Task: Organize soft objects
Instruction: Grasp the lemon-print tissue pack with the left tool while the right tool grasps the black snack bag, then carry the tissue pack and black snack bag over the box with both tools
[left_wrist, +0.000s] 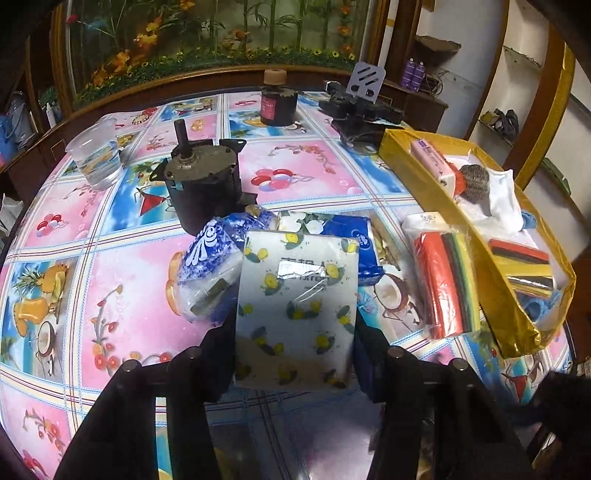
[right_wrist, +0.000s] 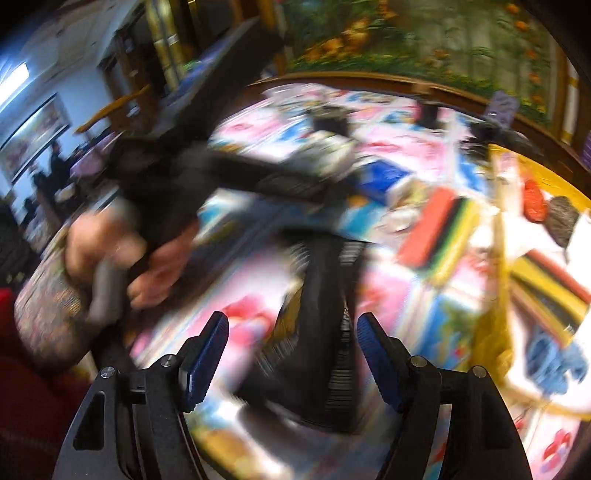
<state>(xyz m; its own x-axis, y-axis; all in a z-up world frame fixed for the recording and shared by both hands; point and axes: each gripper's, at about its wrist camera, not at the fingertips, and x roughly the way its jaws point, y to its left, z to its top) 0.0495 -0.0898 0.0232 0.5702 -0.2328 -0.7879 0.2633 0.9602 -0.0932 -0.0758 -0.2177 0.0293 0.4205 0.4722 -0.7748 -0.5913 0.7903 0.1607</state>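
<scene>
Left tool (left_wrist: 295, 332): clamped on the lemon-print tissue pack (left_wrist: 297, 306), lifted off the desk (left_wrist: 129, 277).
Right tool (right_wrist: 291, 354): jaws apart, holding nothing; view blurred.
Gold box (left_wrist: 498, 295): right edge, holding soft items.
Sponge pack (left_wrist: 443, 280): beside the box.

The tissue pack (left_wrist: 297, 310) printed with lemons is wrapped in glossy plastic film, on which creases and a bright glare patch are seen. The table (left_wrist: 122, 273) is covered by a smooth, shiny printed oilcloth. The cup (left_wrist: 96, 155) is of clear, thin plastic. The box (left_wrist: 517, 317) is lined outside with gold foil, crinkled and mirror-bright. A steel-wool scourer (left_wrist: 474, 181) of rough, dull grey wire is seen within it. The motor (left_wrist: 201, 184) has a matt black casing and a tarnished metal top. The right gripper (right_wrist: 291, 363) is of matt black plastic, with ribbed blue pads (right_wrist: 207, 363).
</scene>
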